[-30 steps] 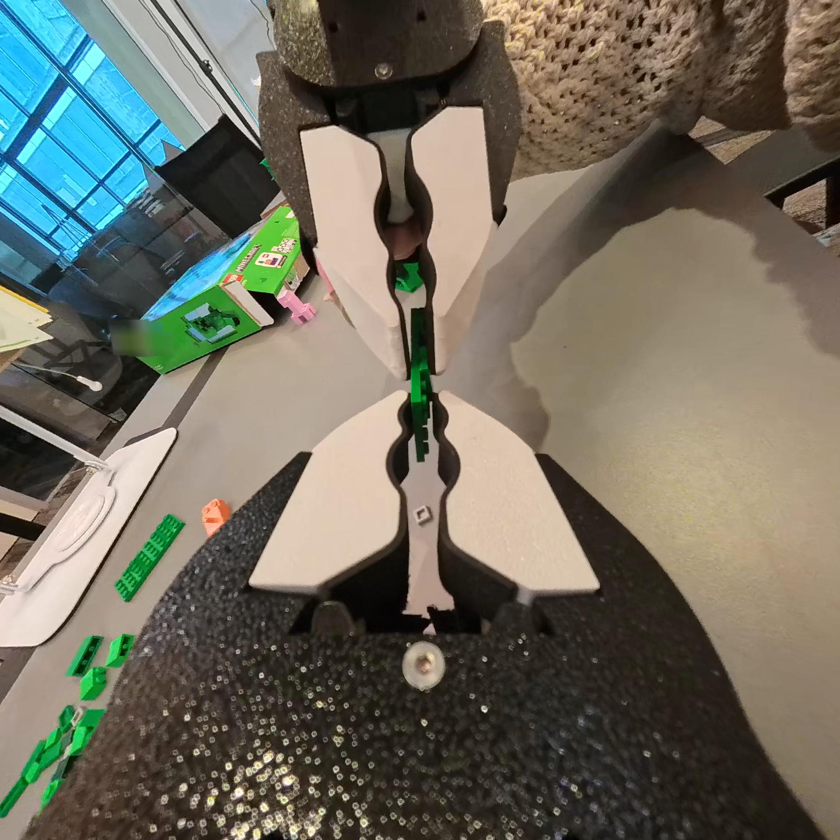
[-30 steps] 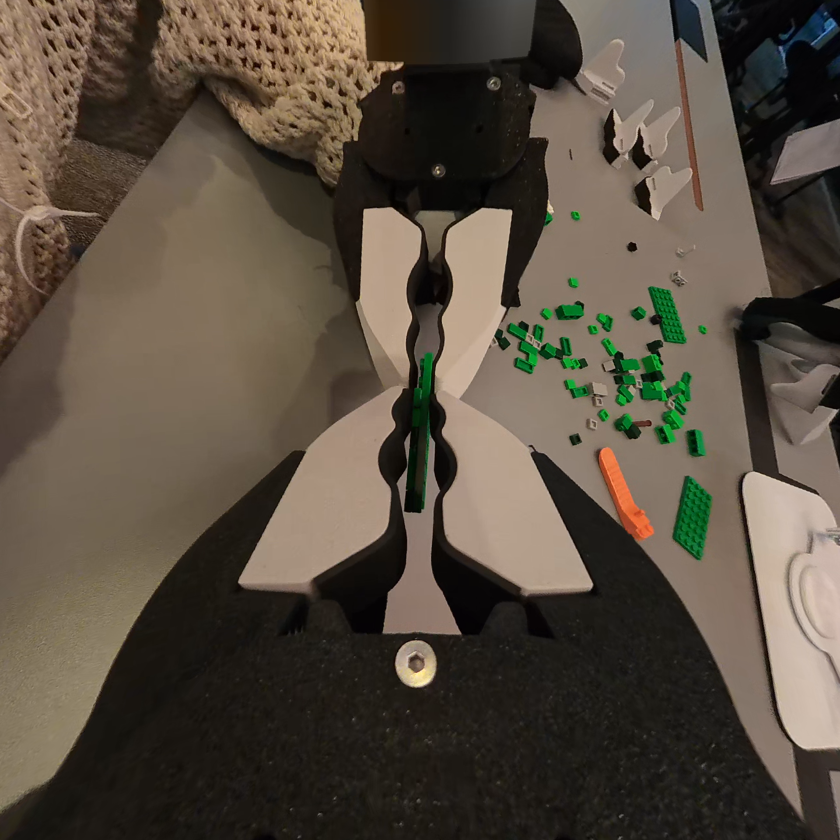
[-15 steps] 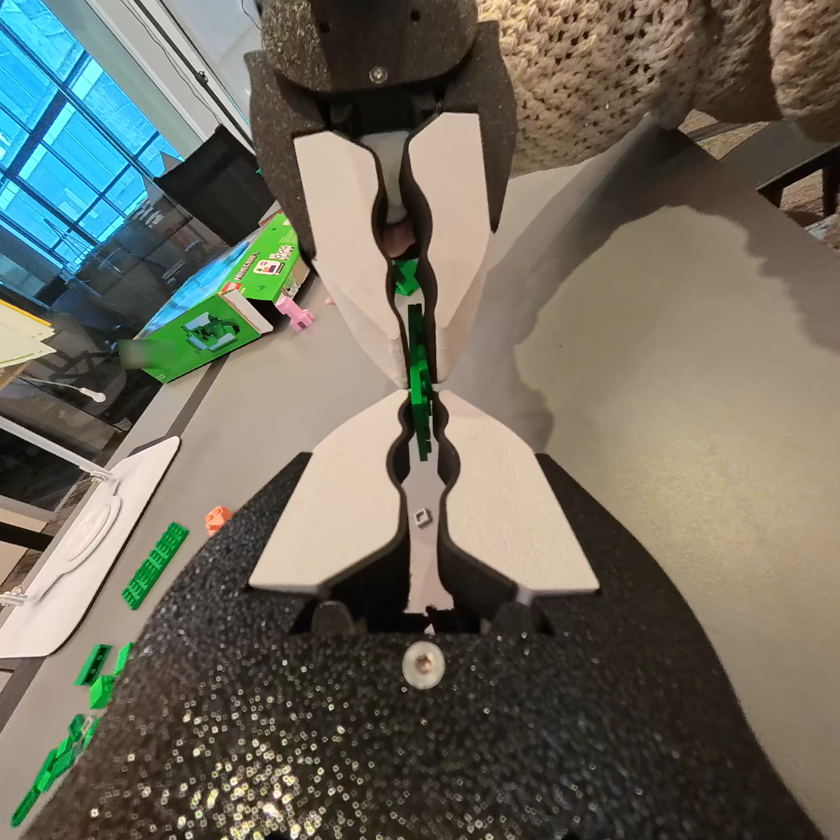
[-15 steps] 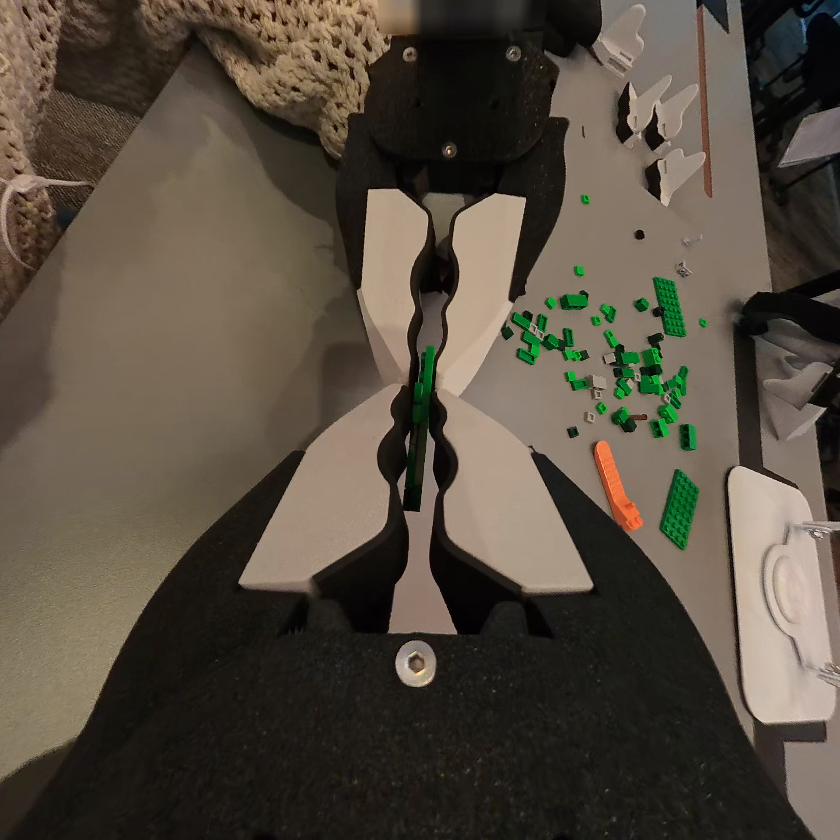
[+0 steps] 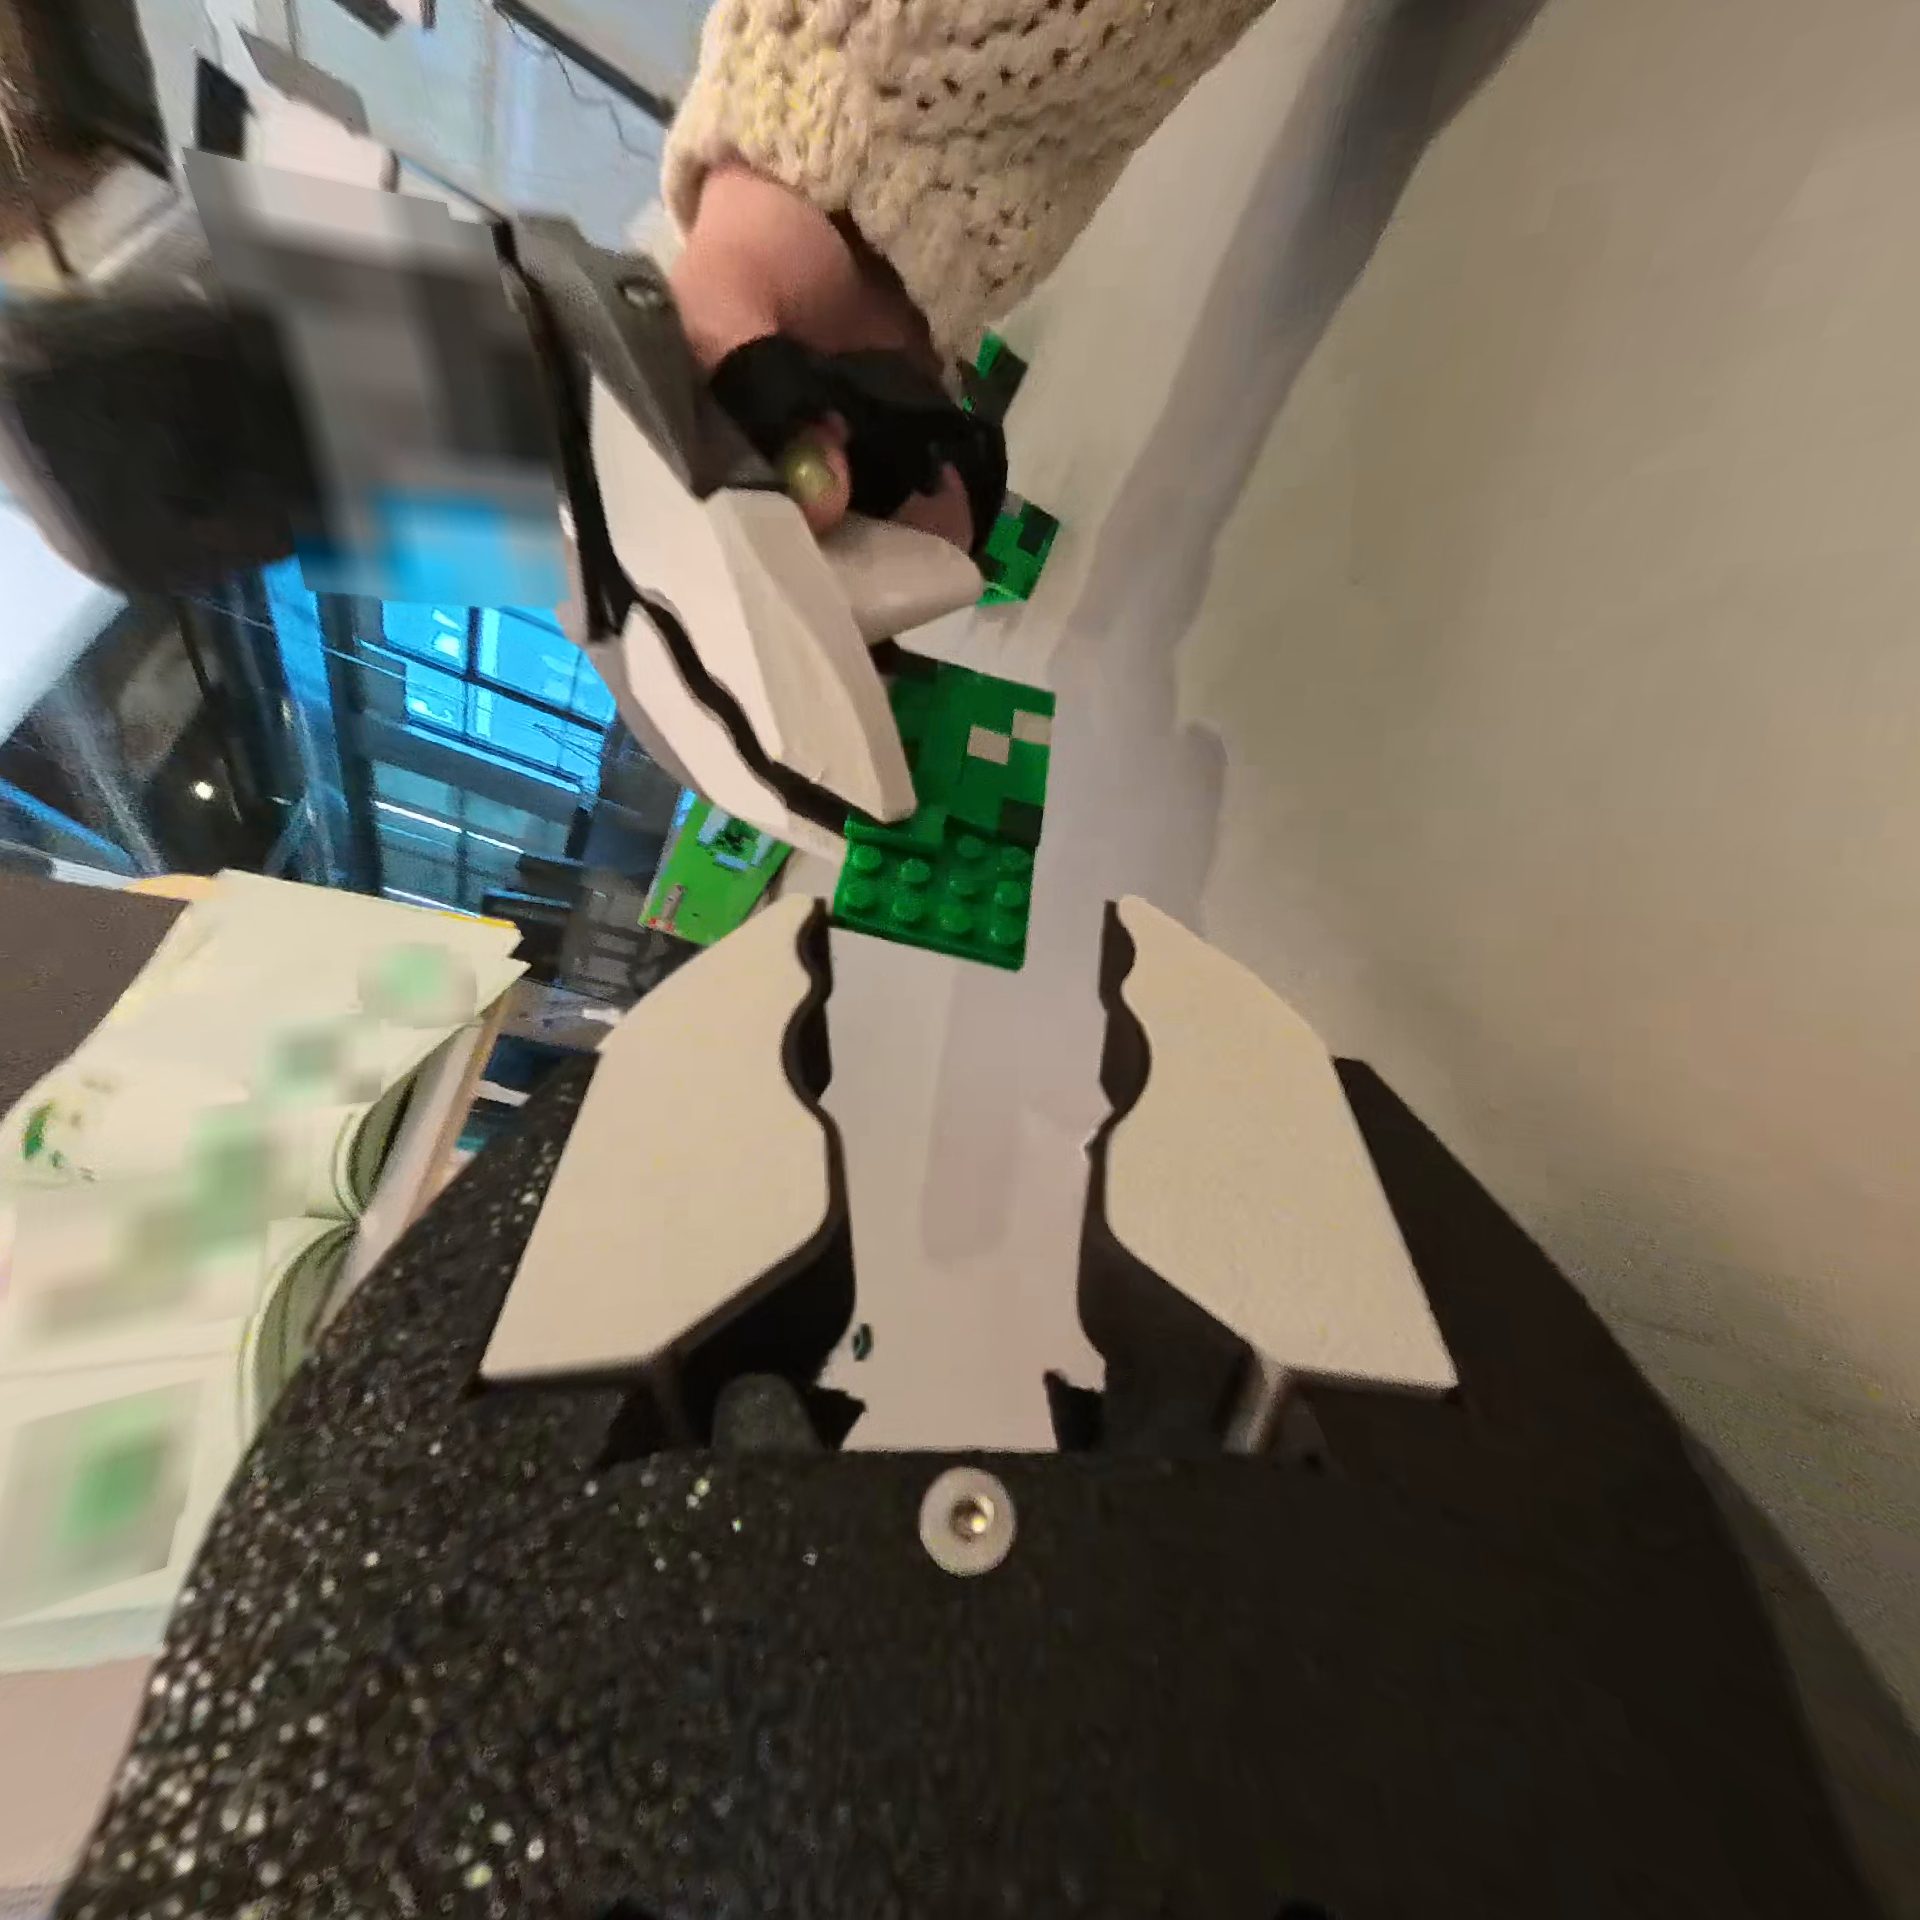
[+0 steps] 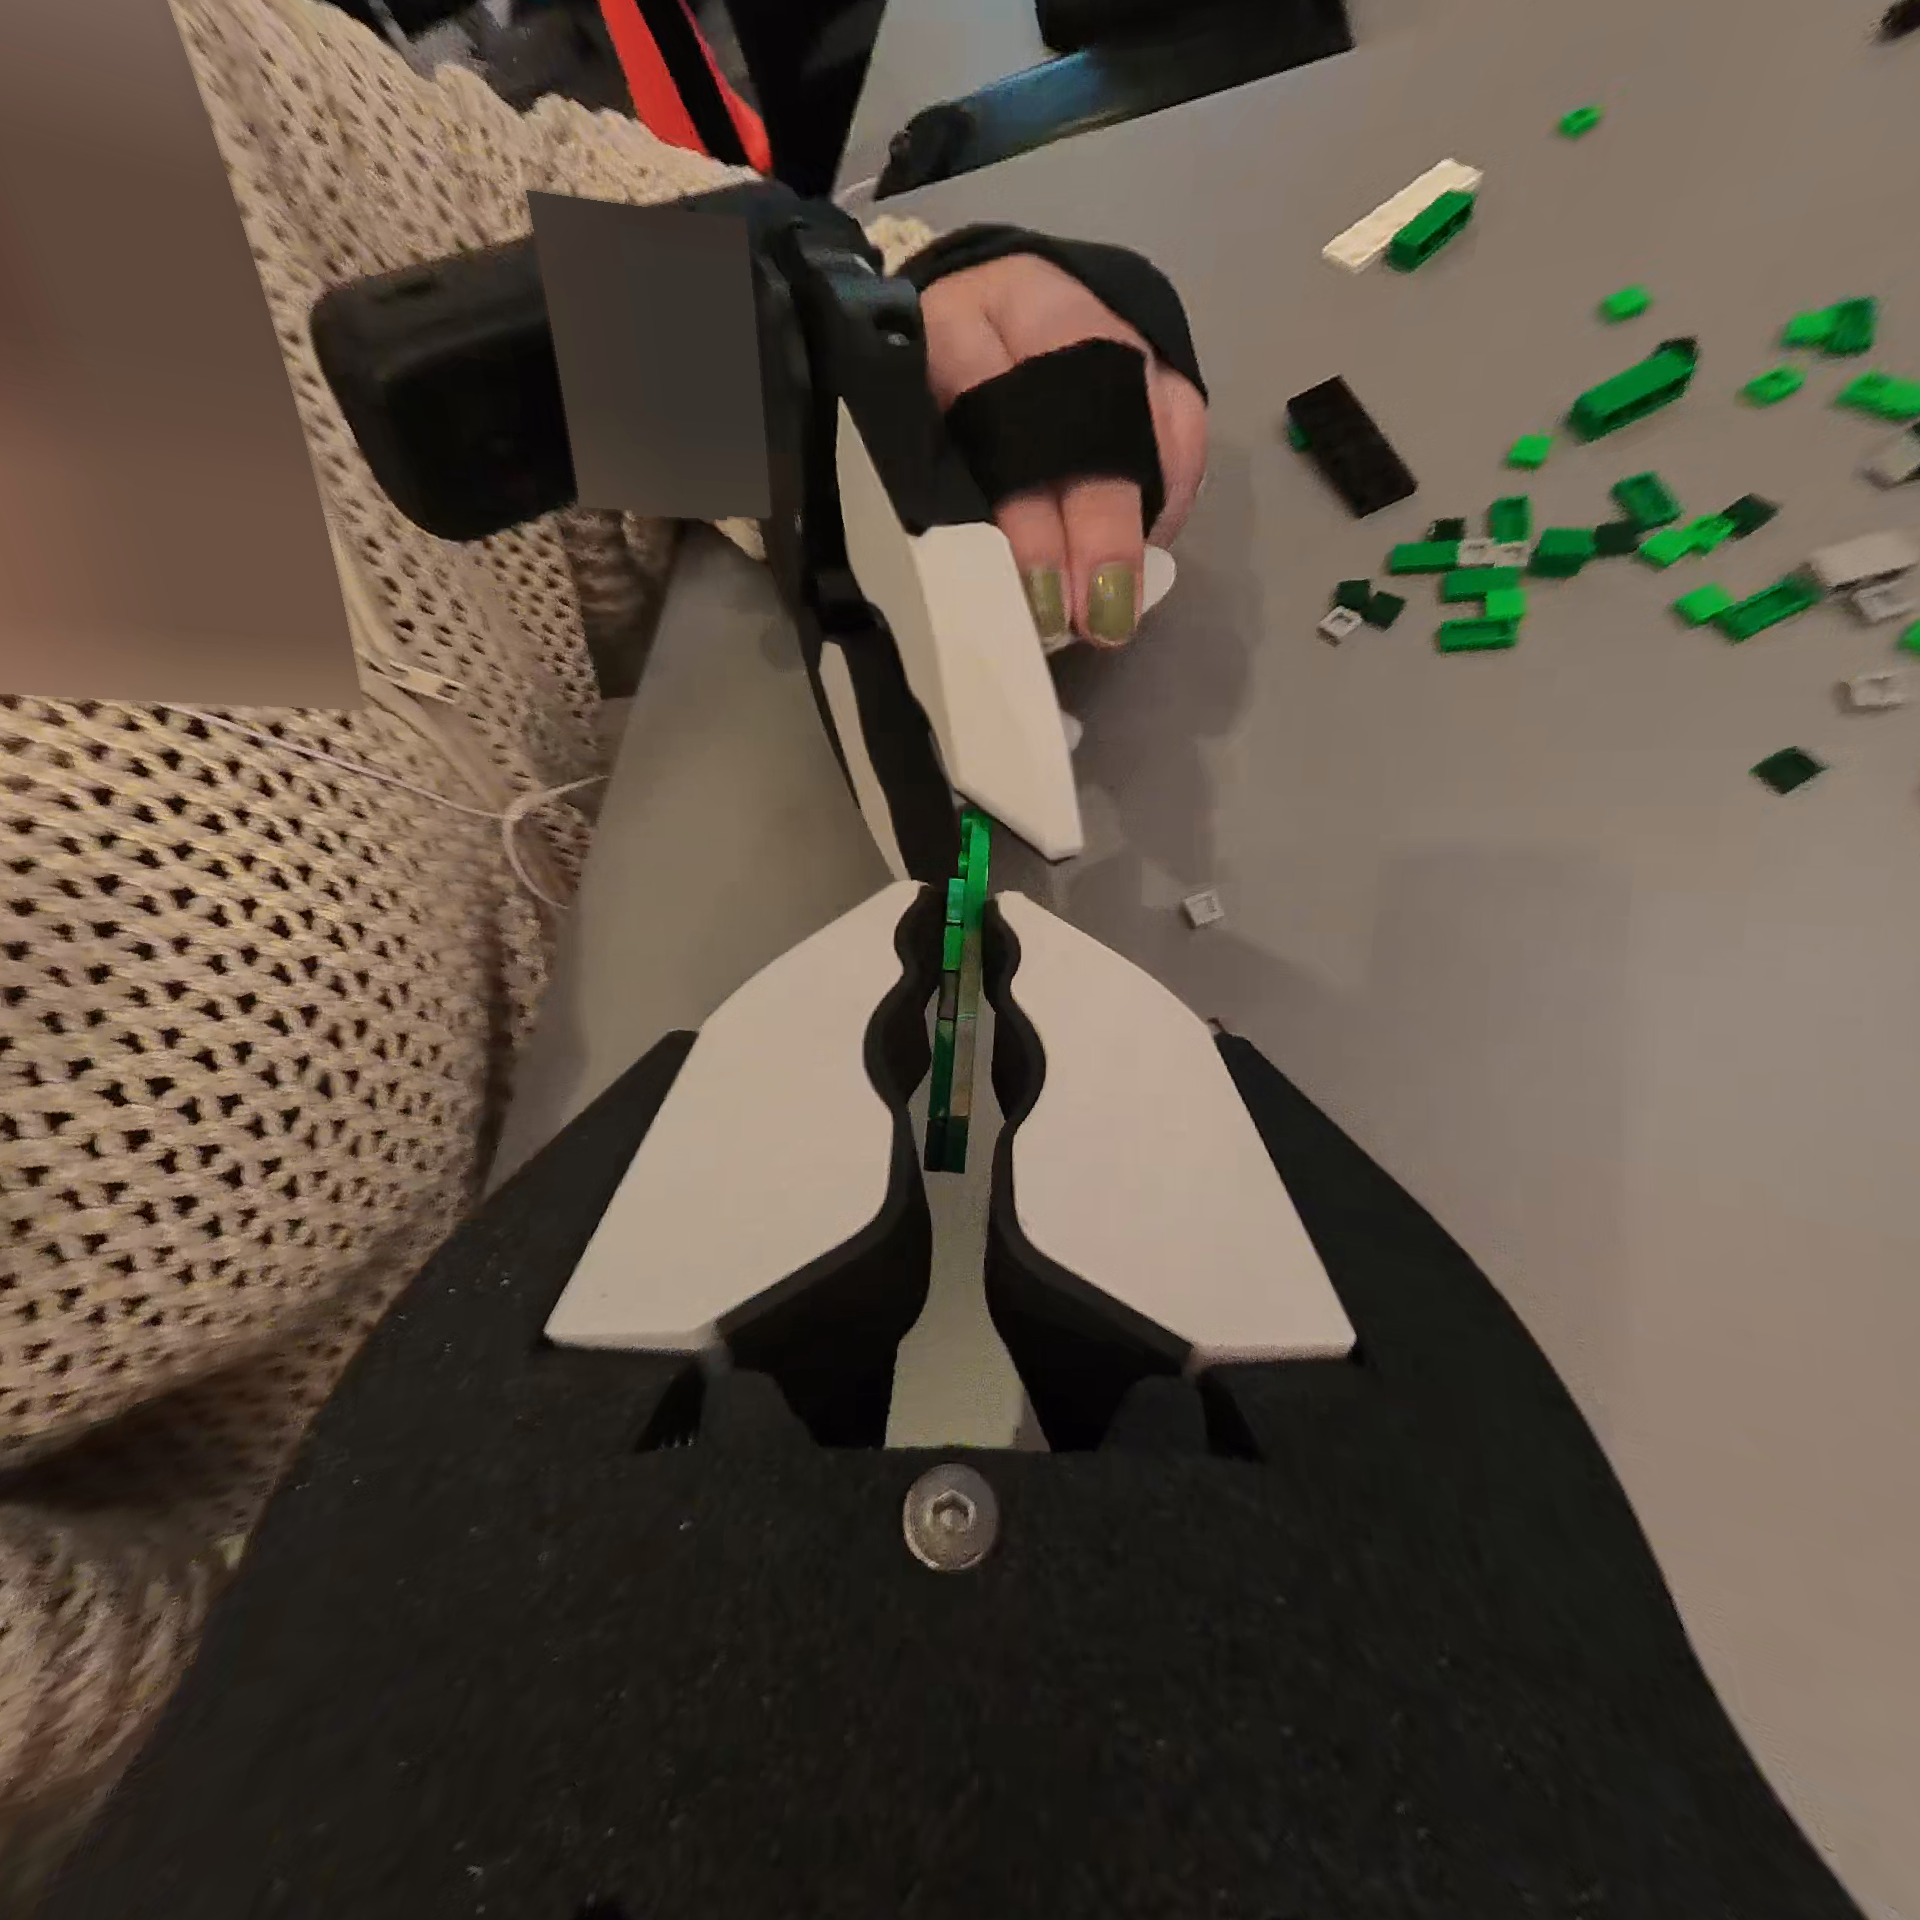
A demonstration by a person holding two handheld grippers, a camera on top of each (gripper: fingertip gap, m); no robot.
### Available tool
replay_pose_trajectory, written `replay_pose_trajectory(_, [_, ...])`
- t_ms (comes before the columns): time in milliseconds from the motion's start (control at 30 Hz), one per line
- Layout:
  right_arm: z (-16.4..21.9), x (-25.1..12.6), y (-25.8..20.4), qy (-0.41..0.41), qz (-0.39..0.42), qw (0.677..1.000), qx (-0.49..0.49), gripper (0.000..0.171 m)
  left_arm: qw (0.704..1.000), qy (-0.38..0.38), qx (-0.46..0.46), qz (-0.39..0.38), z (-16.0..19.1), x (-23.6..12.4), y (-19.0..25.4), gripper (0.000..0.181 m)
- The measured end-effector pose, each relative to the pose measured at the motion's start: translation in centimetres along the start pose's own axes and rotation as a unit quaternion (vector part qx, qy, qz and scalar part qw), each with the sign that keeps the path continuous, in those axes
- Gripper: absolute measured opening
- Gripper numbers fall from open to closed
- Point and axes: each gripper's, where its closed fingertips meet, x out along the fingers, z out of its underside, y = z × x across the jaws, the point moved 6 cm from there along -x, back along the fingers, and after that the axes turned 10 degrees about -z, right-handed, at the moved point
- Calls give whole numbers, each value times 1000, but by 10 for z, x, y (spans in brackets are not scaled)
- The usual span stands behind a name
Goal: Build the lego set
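Observation:
A flat green lego plate assembly (image 5: 951, 831), with studs and a few grey and dark tiles, is clamped in my right gripper (image 6: 958, 899). It shows edge-on between the right fingers (image 6: 956, 1018). In the left wrist view the right gripper (image 5: 862, 821) comes in from the upper left, shut on the plate's left edge. My left gripper (image 5: 966, 914) is open, its tips just below the plate's studded end and holding nothing. In the right wrist view the left gripper (image 6: 987, 842) sits just beyond the plate's far end, with a hand on it.
Loose green, grey and black lego pieces (image 6: 1507, 582) lie scattered on the grey table (image 6: 1455, 1039) to the right. A small grey tile (image 6: 1203, 907) lies near the grippers. A green box (image 5: 717, 873) and an open booklet (image 5: 208, 1195) are at the left. A knit sleeve (image 6: 260, 987) is close by.
My left gripper has opened and let go of the plate assembly, which both grippers held before. The right gripper still holds it. Both grippers have turned, so the plate now faces the left camera.

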Motion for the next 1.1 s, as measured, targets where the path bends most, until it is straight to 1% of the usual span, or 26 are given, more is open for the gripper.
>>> replay_pose_trajectory(67, [1,2,-1,6,-23,1000,16,7,1000,11,11,-10,-2,-2,-3,35])
replay_pose_trajectory(133, [2,4,-1,3,-35,999,23,7,1000,21,12,2,-4,-4,-2,35])
replay_pose_trajectory(267, [3,4,0,-3,-47,998,38,7,999,32,16,2,-8,-4,0,35])
replay_pose_trajectory(333, [4,4,1,-3,-52,998,47,7,999,28,15,9,-8,-4,0,35])
replay_pose_trajectory(400, [3,4,4,4,-46,998,44,7,1000,11,-14,21,-5,-3,-2,34])
replay_pose_trajectory(433, [1,3,5,16,-35,999,35,7,999,4,-44,26,-4,-2,-5,34])
replay_pose_trajectory(500, [-3,-4,11,44,13,999,4,11,989,-22,-142,32,2,0,-15,34])
replay_pose_trajectory(600, [-10,-16,11,73,73,993,-49,30,953,-50,-293,52,14,1,-27,34])
replay_pose_trajectory(667, [-13,-21,10,68,131,984,-100,40,929,-56,-361,62,21,1,-32,34])
replay_pose_trajectory(733, [-15,-22,5,38,205,962,-179,47,906,-69,-412,70,27,2,-35,34])
replay_pose_trajectory(767, [-16,-20,1,13,239,944,-226,47,894,-75,-437,72,30,3,-35,34])
replay_pose_trajectory(833, [-17,-10,-8,-54,296,898,-322,46,865,-83,-486,88,34,4,-34,34])
replay_pose_trajectory(933, [-13,10,-8,-152,348,837,-394,45,830,-87,-541,104,40,4,-35,34])
replay_pose_trajectory(1000, [-9,18,-3,-200,372,802,-421,44,817,-88,-559,108,42,4,-36,34])
replay_pose_trajectory(1100, [-9,27,4,-236,405,759,-452,34,816,-96,-558,117,42,4,-34,34])
